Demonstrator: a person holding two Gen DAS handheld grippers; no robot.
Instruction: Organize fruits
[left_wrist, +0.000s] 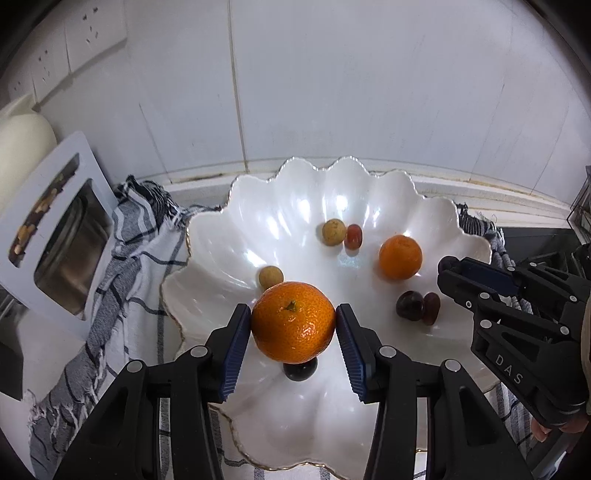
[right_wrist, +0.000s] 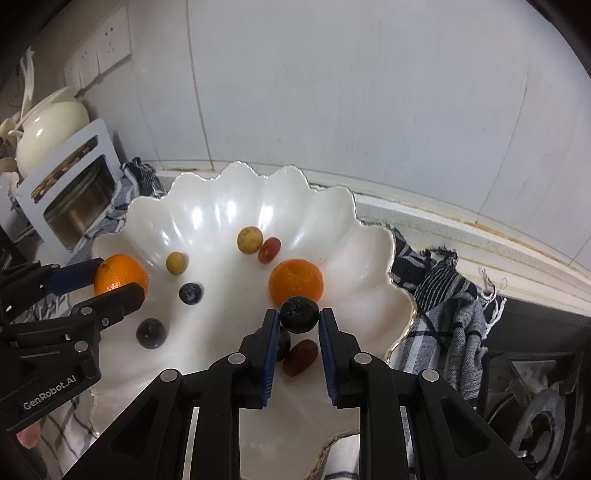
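**Both tongs loaded over the scalloped bowl**

Left wrist view: the left tongs (left_wrist: 293, 321) are closed on a tangerine (left_wrist: 293, 322), blue pads pressed to its two sides, stem facing up, held above the near half of the white scalloped bowl (left_wrist: 221, 236). A dark round fruit (left_wrist: 300, 369) under it is mostly hidden. Deeper in the bowl lie a second tangerine (left_wrist: 400, 257), two tan longans (left_wrist: 334, 231) (left_wrist: 270, 277) and a red grape (left_wrist: 353, 236). The right tongs (left_wrist: 448, 271) enter from the bowl's right side — their grip cannot be made out here.

Right wrist view: the right tongs (right_wrist: 298, 315) clamp a black, rough-skinned fruit (right_wrist: 299, 314) just in front of the second tangerine (right_wrist: 296, 279). A reddish grape (right_wrist: 300, 357) lies under the fingers, and another dark fruit beside it is half hidden. At the bowl's left, a blueberry (right_wrist: 191, 293) and a dark grape (right_wrist: 150, 333) rest. A checked cloth (right_wrist: 448, 317) spills past the bowl's right rim (right_wrist: 402, 295).
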